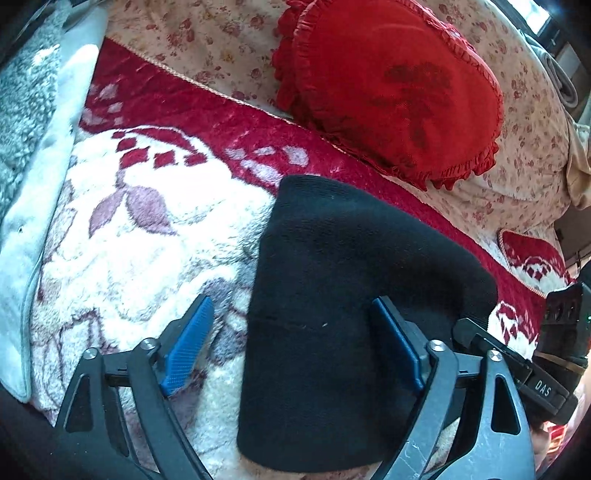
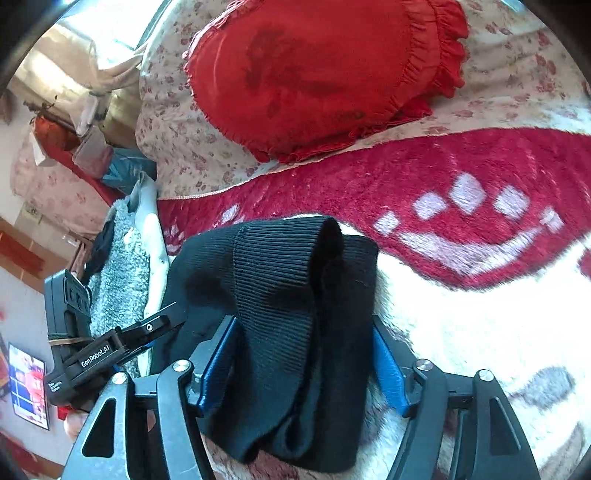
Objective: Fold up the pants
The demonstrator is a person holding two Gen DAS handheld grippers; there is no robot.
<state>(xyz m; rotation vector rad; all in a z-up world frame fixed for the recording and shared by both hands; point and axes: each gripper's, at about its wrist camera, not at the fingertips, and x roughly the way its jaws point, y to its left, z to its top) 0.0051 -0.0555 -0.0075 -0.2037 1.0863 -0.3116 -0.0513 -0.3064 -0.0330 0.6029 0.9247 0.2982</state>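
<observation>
Bed covered by a plush blanket (image 1: 140, 229), cream with a dark red border and leaf pattern. Beyond it a floral sheet (image 1: 207, 40), pale with small red roses. A red heart-shaped cushion (image 1: 391, 92) with a frilled edge lies on the sheet. Grey fleece fabric (image 2: 118, 273) bunched at one side. Daylight enters from a window (image 2: 110, 26), curtain beside it. A wall poster (image 2: 27, 387), possibly a framed picture, hangs low.

"das" in white on the right gripper (image 1: 476, 332) body, seen from the left wrist; "genrobot.ai" on the left gripper (image 2: 173, 314) body; smaller print beside it unreadable.
</observation>
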